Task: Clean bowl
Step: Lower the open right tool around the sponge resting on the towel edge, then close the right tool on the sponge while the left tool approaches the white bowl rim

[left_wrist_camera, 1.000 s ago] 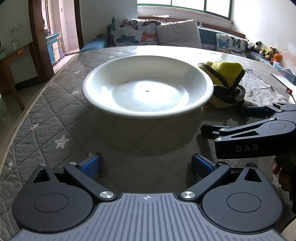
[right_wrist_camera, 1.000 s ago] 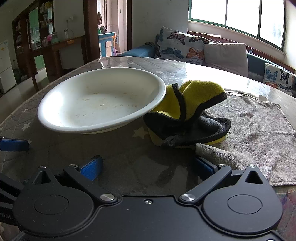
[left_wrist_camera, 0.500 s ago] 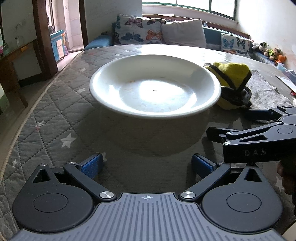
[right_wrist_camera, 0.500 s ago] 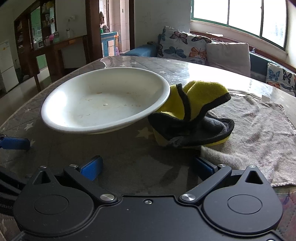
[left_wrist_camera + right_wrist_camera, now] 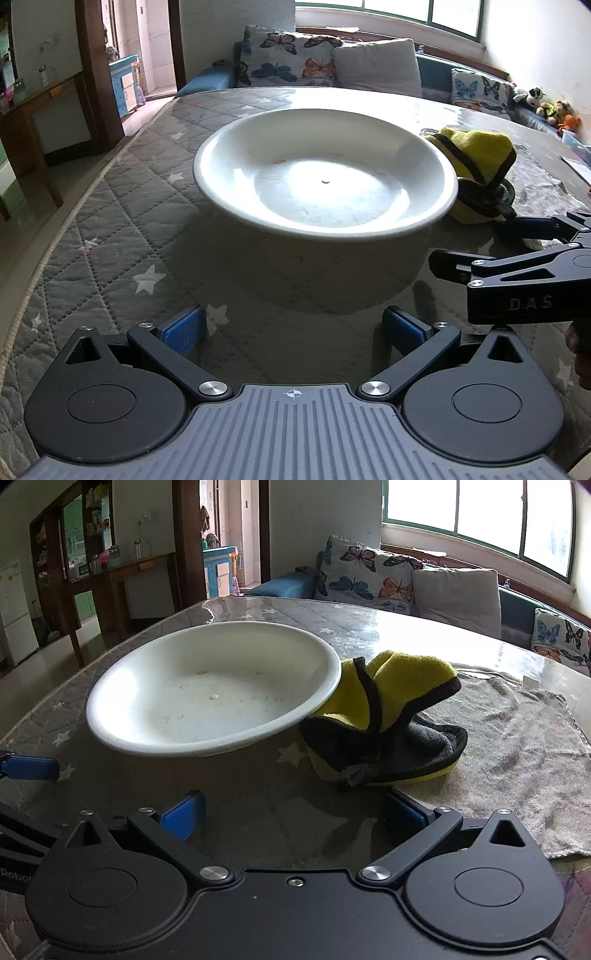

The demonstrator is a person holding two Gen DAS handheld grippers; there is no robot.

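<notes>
A wide white bowl (image 5: 325,173) (image 5: 214,690) with small food specks inside rests on the quilted table. Against its right rim lies a crumpled yellow and grey cloth (image 5: 480,173) (image 5: 391,727). My left gripper (image 5: 295,330) is open, low over the table just short of the bowl's near edge, nothing between its blue pads. My right gripper (image 5: 295,808) is open too, just short of the cloth, empty. It also shows from the side at the right of the left wrist view, the right gripper (image 5: 517,254). One left blue fingertip (image 5: 29,768) shows at the left edge of the right wrist view.
A grey towel (image 5: 517,746) is spread on the table under and right of the cloth. The round table's edge (image 5: 55,240) curves along the left. Cushions (image 5: 288,62) line a window bench behind the table. A wooden side table (image 5: 122,579) stands beyond on the left.
Both grippers have drifted left, so the bowl and cloth sit further right in each view. Both stay open and empty.
</notes>
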